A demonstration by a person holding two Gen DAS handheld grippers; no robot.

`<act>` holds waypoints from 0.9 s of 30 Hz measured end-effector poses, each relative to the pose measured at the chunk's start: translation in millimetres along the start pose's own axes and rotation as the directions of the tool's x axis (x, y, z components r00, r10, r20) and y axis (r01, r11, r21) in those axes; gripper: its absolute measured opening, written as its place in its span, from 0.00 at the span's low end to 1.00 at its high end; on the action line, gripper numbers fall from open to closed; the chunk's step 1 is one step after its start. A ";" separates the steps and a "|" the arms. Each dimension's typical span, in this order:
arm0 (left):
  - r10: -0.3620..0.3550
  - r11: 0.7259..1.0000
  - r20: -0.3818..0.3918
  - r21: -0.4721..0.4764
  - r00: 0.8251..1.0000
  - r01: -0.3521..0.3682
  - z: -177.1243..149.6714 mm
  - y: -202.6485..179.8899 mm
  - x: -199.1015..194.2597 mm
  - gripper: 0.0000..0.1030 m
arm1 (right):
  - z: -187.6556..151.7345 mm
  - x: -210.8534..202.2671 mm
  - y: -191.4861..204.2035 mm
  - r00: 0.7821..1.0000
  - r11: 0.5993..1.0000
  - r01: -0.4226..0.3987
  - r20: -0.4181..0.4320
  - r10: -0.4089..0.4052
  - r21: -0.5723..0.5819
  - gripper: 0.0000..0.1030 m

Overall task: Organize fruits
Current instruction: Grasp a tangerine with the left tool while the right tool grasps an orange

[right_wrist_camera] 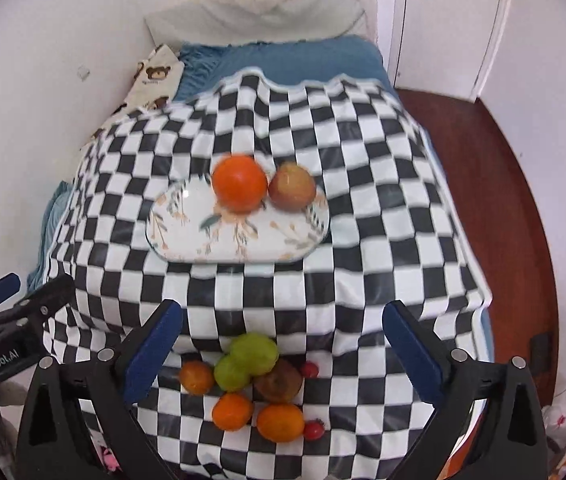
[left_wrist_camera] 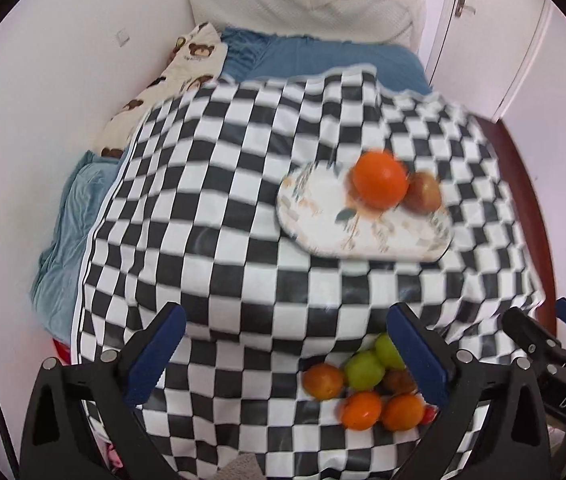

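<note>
1. The fruit pile lies on the near part of the checked cloth, low between the fingers of the right gripper. In the left wrist view the same pile sits toward the right finger of the left gripper, so the right gripper looks better centred on it; which is nearer I cannot tell.
2. Both grippers stand wide open with nothing between the pads.
3. The pile is two green fruits, three oranges, a brown fruit and two small red ones, all touching or just beside one another. The round fruits have no clear long axis.
4. The plate, oval with its long axis across the view, lies farther up the cloth, well apart from the pile. It holds an orange and a reddish apple, touching, at its far edge.
5. The cloth covers a bed and is rumpled and soft, so fruit may roll.
6. A pillow, a white wall, a door and a red-brown floor surround it.
</note>
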State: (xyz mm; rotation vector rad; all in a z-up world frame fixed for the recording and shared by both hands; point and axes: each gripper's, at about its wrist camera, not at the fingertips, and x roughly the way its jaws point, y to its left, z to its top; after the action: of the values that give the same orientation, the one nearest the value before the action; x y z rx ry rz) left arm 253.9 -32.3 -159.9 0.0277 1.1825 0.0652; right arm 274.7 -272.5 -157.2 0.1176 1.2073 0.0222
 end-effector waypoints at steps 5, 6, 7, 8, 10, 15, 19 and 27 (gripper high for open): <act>0.021 0.998 -0.141 0.060 0.990 -0.012 -41.8 -8.3 49.7 1.00 | -41.0 54.2 -12.6 0.985 0.998 -0.043 -0.168 0.049 0.043 0.99; 0.021 0.997 -0.181 0.070 0.983 -0.009 -51.2 -11.0 61.5 1.00 | -49.6 65.6 -15.3 0.976 0.997 -0.056 -0.208 0.067 0.056 0.99; 0.020 0.997 -0.219 0.077 0.975 -0.003 -60.0 -13.6 72.4 1.00 | -60.1 79.2 -18.9 0.962 0.994 -0.078 -0.256 0.095 0.078 0.99; 0.015 0.997 -0.259 0.081 0.966 0.006 -69.1 -16.1 84.1 1.00 | -69.0 90.2 -22.5 0.948 0.990 -0.095 -0.293 0.121 0.104 0.99; 0.035 0.995 -0.329 0.097 0.944 -0.003 -83.7 -20.0 105.1 1.00 | -89.9 114.9 -30.0 0.913 0.980 -0.126 -0.367 0.176 0.156 0.96; 0.032 0.997 -0.422 0.077 0.906 0.001 -107.2 -18.1 136.8 1.00 | -132.0 161.6 -36.5 0.850 0.972 -0.135 -0.482 0.214 0.194 0.79; -0.034 0.997 -0.462 0.042 0.886 0.060 -115.2 -18.9 145.6 1.00 | -145.2 178.0 -28.9 0.848 0.985 -0.122 -0.503 0.168 0.123 0.77; -0.297 0.955 -0.517 -0.171 0.803 0.243 -122.3 -24.2 154.8 0.92 | -151.1 186.5 -7.7 0.846 0.988 -0.147 -0.524 0.098 -0.053 0.64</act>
State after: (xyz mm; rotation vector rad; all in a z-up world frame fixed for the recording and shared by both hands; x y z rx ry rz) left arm 200.0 -47.9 -350.5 -0.2645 1.7391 -0.1337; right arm 199.7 -253.3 -384.6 0.1116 1.7405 0.2359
